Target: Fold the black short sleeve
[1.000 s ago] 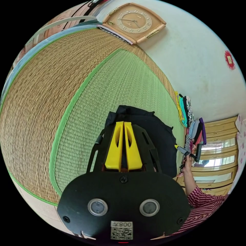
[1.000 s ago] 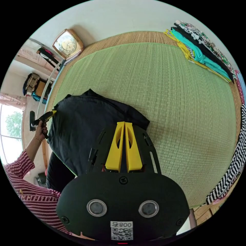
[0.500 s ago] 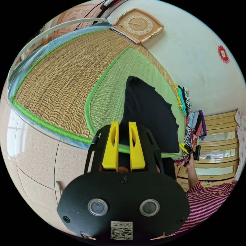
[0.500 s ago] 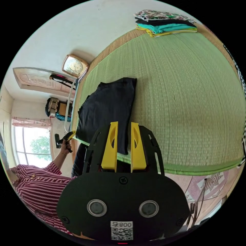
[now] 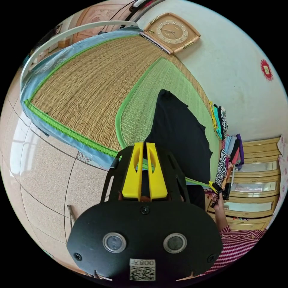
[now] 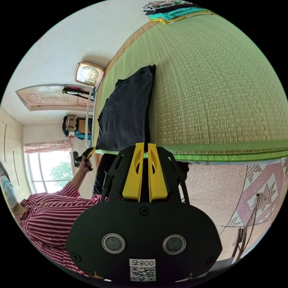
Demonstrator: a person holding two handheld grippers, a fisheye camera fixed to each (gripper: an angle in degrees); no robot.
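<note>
With both sets of yellow jaws drawn nearly together at the near mat edge, the left gripper [image 5: 143,168] and right gripper [image 6: 143,168] each appear to pinch dark cloth between the jaws; only a thin slit shows, and I judge both clamped on the hem, though the contact itself is partly hidden.

The black short sleeve [image 5: 180,138] lies flat on the green mat [image 6: 216,90], running from the jaws toward 12 o'clock in the right gripper view, its lower part hanging over the mat's edge. In the left gripper view the other gripper sits at 4 o'clock, held in a hand [image 5: 216,198] at the shirt's far corner. That puts one gripper on each bottom corner, likely to keep the hem taut and square for a lengthwise fold.

Farther out:
- folded clothes stack [image 6: 174,10] at 12 o'clock, well apart
- clock [image 5: 171,31] against the wall at 1 o'clock
- wooden cabinet [image 5: 255,180] at 3 o'clock
- tiled floor [image 6: 222,192] below the mat

Fold looks early.
</note>
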